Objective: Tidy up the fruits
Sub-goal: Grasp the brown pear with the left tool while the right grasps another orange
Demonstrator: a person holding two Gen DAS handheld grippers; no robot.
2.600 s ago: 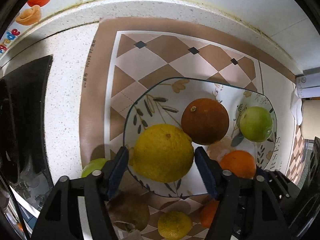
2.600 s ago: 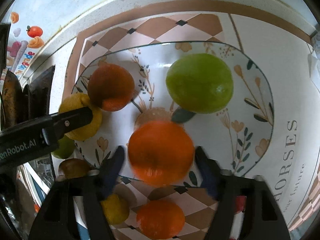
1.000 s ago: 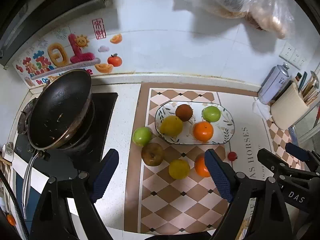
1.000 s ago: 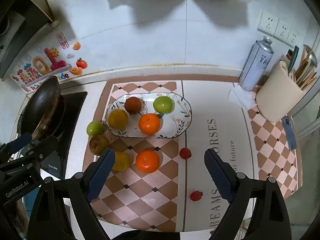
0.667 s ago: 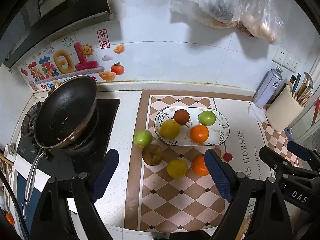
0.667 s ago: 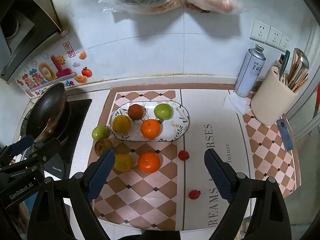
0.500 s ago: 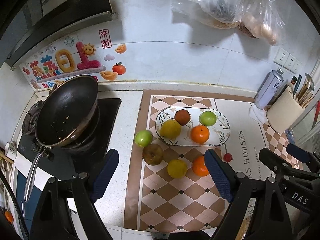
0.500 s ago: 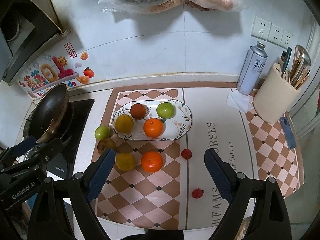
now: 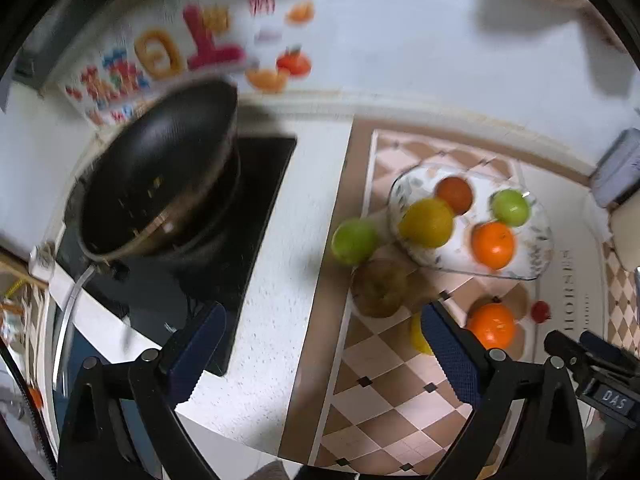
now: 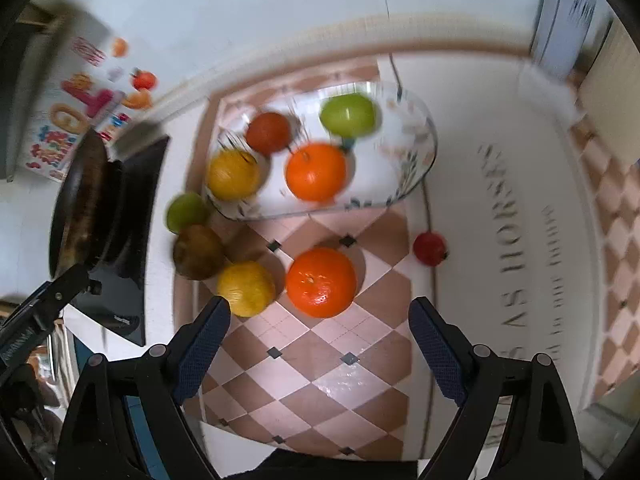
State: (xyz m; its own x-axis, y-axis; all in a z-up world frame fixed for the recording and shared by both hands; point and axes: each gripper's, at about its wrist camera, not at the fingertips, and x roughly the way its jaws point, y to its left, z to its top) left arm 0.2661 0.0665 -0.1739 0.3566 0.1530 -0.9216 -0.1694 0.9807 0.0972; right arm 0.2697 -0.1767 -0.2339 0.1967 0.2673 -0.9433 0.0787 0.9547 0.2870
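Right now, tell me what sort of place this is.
Most likely a home kitchen counter: a black frying pan on a black cooktop, and a floral oval plate of fruit beside a white tiled wall.

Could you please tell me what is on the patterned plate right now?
The plate holds four fruits: orange, green apple, yellow citrus, dark red-orange fruit. Their undersides are hidden.

Black gripper frames, blue ribbed jaws, silver screws.

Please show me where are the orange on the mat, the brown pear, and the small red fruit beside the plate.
Orange on the mat (image 10: 321, 281): right wrist view, middle of its peel.
Brown pear (image 10: 198, 252): right wrist view, middle of its body.
Small red fruit (image 10: 429, 249): right wrist view, its centre.
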